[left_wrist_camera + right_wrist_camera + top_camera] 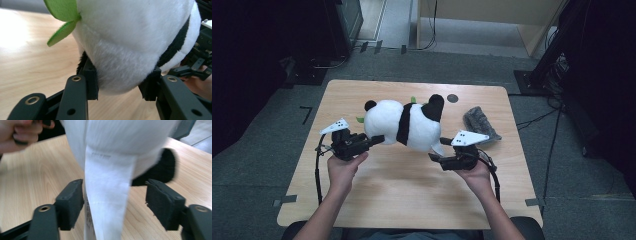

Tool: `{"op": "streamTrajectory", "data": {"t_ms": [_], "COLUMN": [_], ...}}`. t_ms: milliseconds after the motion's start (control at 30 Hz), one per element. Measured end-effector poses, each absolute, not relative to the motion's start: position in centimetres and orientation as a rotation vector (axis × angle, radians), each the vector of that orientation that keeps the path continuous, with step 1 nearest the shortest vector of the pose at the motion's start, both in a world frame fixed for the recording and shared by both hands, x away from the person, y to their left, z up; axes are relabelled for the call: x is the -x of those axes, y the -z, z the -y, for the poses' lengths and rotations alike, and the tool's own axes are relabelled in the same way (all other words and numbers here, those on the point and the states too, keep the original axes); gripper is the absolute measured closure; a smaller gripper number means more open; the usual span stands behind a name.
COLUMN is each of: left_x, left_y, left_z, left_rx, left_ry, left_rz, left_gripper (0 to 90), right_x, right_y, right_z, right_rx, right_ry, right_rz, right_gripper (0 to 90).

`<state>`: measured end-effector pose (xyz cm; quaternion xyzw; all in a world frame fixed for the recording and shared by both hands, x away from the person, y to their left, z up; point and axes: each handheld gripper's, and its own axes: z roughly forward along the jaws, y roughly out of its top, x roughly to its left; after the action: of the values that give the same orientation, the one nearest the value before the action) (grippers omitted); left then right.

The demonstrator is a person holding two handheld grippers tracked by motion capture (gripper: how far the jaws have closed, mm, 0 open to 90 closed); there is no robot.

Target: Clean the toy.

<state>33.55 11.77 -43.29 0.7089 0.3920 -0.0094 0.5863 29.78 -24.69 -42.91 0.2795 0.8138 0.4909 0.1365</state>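
Observation:
A black-and-white panda plush with green felt leaves hangs lengthwise over the middle of the wooden table. My left gripper is shut on its white left end, and both pads press into the fur. At the other end, my right gripper stands open. A long white sewn-in label hangs between its jaws, close to the left pad and well clear of the other. A black limb sticks out just behind that label.
A crumpled grey cloth lies at the table's right side, behind my right gripper. A small dark round spot marks the far edge. Cables trail from both grippers towards the near edge. Dark stands and cords cover the floor to the right.

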Motion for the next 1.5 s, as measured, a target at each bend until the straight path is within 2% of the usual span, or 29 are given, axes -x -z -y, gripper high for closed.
{"op": "streamTrajectory", "data": {"t_ms": [133,200,367,600,633,800,1167,1500], "left_x": [-33.4,-33.3,-33.2,-33.8,-33.9,-34.0,-33.7,-34.0], "left_y": [43.8,43.9,44.0,45.8,46.1,46.9,46.5,46.3], "left_z": [-10.8,-10.6,-10.7,-10.1,-10.1,-10.3,-10.7,-9.9], "left_rx": [-1.715,-1.745,-1.747,-1.852,-1.847,-1.840,-1.831,-1.868], "left_ry": [-0.012,-0.046,-0.091,-0.030,-0.003,0.011,-0.091,-0.132], "left_rz": [-0.927,-0.925,-0.918,-0.996,-0.998,-1.021,-0.998,-0.950], "left_gripper": [52.3,44.4,33.4,34.7,37.5,38.9,32.4,27.3], "right_x": [-29.3,-29.1,-29.2,-29.9,-30.0,-30.3,-30.3,-30.6], "right_y": [43.0,43.2,43.0,43.5,43.7,44.3,43.8,42.8], "right_z": [23.1,22.9,23.5,24.0,24.1,24.2,25.1,27.0], "right_rx": [-0.776,-0.757,-0.802,-0.907,-0.899,-0.950,-0.957,-0.995], "right_ry": [-1.244,-1.160,-1.249,-1.270,-1.274,-1.236,-1.273,-1.309], "right_rz": [-2.342,-2.349,-2.359,-2.378,-2.375,-2.389,-2.352,-2.273], "right_gripper": [34.6,37.2,39.7,39.7,41.5,41.2,41.0,40.3]}}
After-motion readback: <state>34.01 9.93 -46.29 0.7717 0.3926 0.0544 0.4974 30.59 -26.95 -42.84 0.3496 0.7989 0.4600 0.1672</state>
